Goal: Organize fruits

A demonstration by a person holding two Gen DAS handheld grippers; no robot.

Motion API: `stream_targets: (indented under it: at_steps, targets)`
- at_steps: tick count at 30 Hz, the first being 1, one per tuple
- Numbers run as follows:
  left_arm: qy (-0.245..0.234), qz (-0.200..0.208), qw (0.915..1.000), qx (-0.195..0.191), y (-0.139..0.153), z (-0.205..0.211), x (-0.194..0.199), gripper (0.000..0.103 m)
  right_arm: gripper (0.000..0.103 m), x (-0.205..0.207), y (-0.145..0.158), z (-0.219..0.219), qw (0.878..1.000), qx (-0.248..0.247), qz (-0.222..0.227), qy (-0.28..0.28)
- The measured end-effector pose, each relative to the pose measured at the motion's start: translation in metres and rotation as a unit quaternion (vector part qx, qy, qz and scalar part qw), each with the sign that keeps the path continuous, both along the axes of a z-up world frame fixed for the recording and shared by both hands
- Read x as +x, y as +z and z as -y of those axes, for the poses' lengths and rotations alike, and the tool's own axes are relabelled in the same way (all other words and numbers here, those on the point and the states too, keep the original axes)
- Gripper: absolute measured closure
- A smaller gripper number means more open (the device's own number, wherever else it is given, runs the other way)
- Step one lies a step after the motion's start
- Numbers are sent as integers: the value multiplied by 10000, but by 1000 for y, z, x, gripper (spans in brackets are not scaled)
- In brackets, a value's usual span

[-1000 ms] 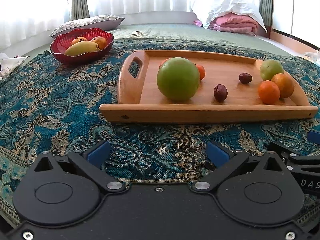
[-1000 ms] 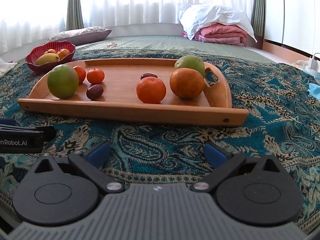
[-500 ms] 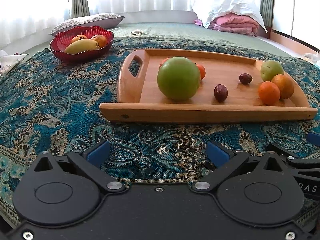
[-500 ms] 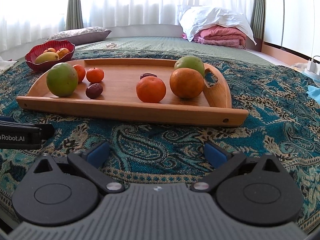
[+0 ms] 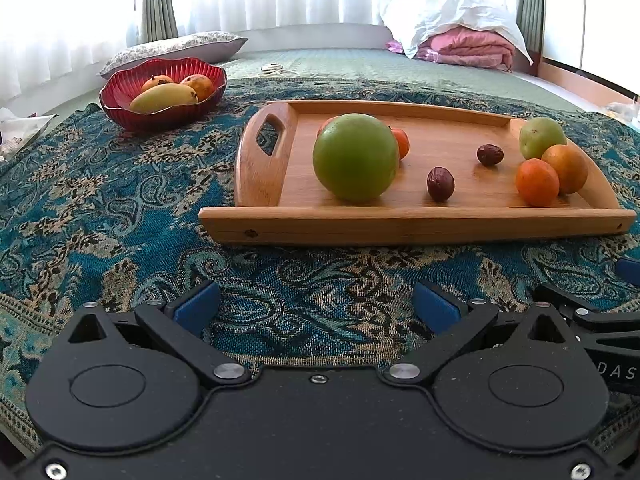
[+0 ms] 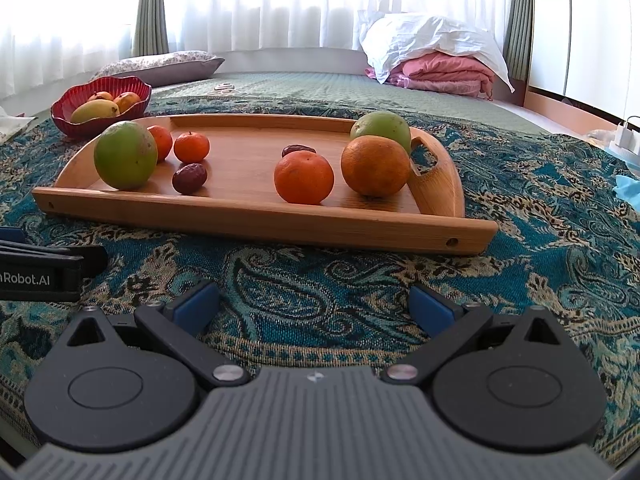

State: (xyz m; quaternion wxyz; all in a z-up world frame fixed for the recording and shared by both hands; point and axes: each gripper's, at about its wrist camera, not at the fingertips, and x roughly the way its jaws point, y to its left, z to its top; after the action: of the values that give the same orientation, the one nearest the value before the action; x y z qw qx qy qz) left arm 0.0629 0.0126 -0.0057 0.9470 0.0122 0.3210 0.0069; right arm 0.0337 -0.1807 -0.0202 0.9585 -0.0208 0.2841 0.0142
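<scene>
A wooden tray (image 5: 420,224) (image 6: 256,220) lies on the patterned cloth. On it are a big green fruit (image 5: 355,157) (image 6: 125,155), a smaller green fruit (image 5: 542,137) (image 6: 380,130), several oranges such as one (image 6: 303,177) (image 5: 537,182), and two dark dates (image 5: 440,184) (image 6: 189,178). A red bowl (image 5: 160,114) (image 6: 76,122) with mangoes stands at the far left. My left gripper (image 5: 316,306) and right gripper (image 6: 314,306) are both open and empty, low over the cloth in front of the tray.
The blue paisley cloth (image 5: 100,208) covers the surface. A bed with a pillow (image 5: 176,46) and folded pink and white bedding (image 6: 440,64) lies behind. The right gripper's body (image 5: 600,328) shows at the left view's right edge.
Both grippers have shifted only slightly; the view has tilted a little and the tray sits marginally lower in frame. Nothing was picked up or released.
</scene>
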Motion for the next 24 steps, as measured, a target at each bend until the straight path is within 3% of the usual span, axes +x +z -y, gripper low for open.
stream_targets:
  at_steps: [24]
  targets:
    - [-7,5,10000,-18,0,-3,1,0,0,-1,-1,-1,10000,-32,25,4]
